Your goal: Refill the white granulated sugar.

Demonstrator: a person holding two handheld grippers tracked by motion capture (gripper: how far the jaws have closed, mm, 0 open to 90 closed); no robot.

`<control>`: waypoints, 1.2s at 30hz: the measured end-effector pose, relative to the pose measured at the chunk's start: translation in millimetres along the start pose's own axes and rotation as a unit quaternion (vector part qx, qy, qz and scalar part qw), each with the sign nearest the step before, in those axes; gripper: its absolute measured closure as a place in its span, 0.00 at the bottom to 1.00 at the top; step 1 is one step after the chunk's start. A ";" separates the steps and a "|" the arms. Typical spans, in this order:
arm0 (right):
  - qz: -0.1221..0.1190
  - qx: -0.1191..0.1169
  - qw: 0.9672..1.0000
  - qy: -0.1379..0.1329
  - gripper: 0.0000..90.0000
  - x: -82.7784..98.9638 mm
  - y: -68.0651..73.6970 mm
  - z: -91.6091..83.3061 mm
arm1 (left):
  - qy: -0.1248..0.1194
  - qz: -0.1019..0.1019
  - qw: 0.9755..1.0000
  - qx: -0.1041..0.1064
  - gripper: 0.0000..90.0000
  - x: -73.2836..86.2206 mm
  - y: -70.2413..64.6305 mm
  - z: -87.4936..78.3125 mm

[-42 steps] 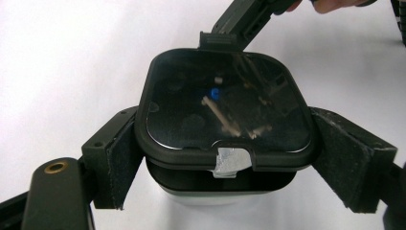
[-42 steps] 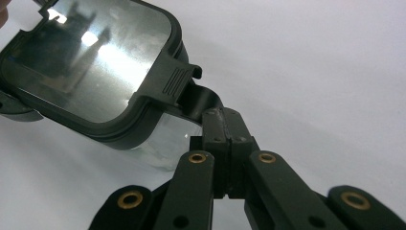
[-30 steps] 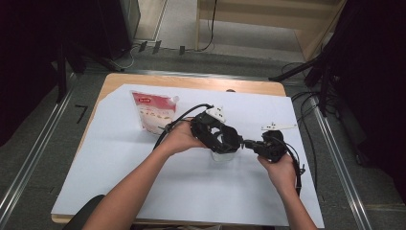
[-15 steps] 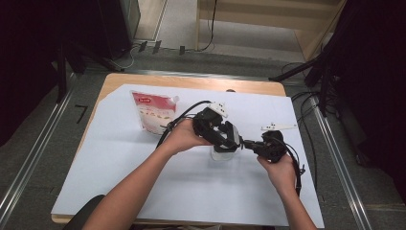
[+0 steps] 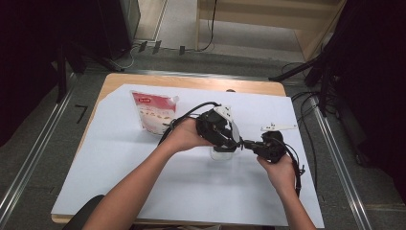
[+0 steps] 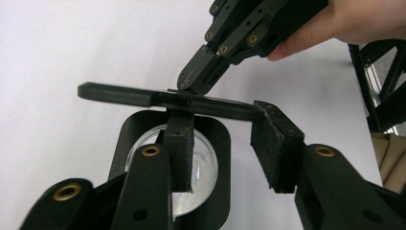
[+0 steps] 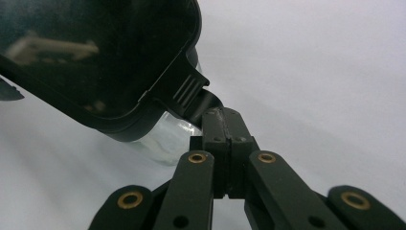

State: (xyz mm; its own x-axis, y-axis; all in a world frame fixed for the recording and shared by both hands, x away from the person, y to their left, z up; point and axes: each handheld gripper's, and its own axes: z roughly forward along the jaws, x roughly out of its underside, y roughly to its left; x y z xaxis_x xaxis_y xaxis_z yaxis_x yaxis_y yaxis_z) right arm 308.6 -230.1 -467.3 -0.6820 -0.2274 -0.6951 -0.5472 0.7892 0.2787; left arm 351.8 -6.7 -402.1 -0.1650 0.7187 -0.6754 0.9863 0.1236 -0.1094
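Overhead, the glass jar (image 5: 220,155) stands mid-sheet on the white sheet (image 5: 143,187), with a pouch (image 5: 153,113) near the far-left corner, a wooden tabletop (image 5: 191,82) and a dark room.

From the left gripper view, the left gripper (image 6: 225,141) has just been closing astride the jar's rim, its pads not yet pressing.

From the right gripper view, the right gripper (image 7: 224,128) pinches the tab of the black lid (image 7: 95,62). A thin hold, so the tab could slip or the jar tip.

My table (image 5: 191,84): wood top under white sheet (image 5: 158,191). Grey floor (image 5: 33,158) around it, metal rails (image 5: 28,153) along both sides. Beyond table, wooden frame (image 5: 268,19), cables (image 5: 210,28), dark stands (image 5: 325,67). Even overhead light.
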 end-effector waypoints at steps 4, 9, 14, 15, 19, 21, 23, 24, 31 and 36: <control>-0.001 0.000 1.000 -0.001 1.00 0.2 0.2 0.0 | 0.000 0.005 1.000 0.005 0.76 -2.6 -1.7 1.3; -0.002 -0.001 1.000 -0.002 1.00 0.3 0.1 0.1 | 0.004 0.002 1.000 0.012 0.80 -6.3 -1.5 2.3; -0.003 -0.001 1.000 -0.002 1.00 0.4 0.3 -0.3 | 0.006 0.001 1.000 0.028 0.88 -8.9 -0.8 3.7; -0.003 -0.002 1.000 -0.002 1.00 0.4 0.2 -0.4 | 0.006 0.001 0.999 0.032 0.89 -9.6 -0.5 4.1; -0.003 -0.001 1.000 -0.002 1.00 0.6 0.2 -0.5 | 0.009 0.002 0.999 0.035 0.93 -11.9 -1.4 5.6; -0.002 0.000 1.000 -0.003 1.00 0.7 0.4 -0.4 | 0.008 -0.001 0.999 0.039 0.94 -12.8 -0.4 6.6; -0.001 -0.001 1.000 -0.003 1.00 0.8 0.6 -0.5 | 0.007 -0.006 0.999 0.042 0.94 -13.4 -0.3 7.6; -0.001 -0.002 1.000 -0.003 1.00 0.9 0.5 -0.5 | 0.007 -0.007 0.999 0.044 0.94 -13.7 -0.2 7.7; 0.003 -0.002 1.000 -0.003 1.00 1.8 0.8 -1.0 | 0.008 -0.006 0.999 0.045 0.94 -16.4 0.6 10.5; 0.005 -0.003 1.000 -0.003 1.00 1.9 0.9 -1.0 | 0.011 -0.013 0.999 0.048 0.93 -17.0 0.2 14.0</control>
State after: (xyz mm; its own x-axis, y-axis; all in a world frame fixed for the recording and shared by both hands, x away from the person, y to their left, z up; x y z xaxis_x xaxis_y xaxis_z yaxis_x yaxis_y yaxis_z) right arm 306.3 -230.4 -467.7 -0.6842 -0.2154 -0.6967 -0.5429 0.7884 0.2894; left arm 354.9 -28.4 -400.8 -0.1888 0.7313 -0.6554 0.9775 0.0763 -0.1964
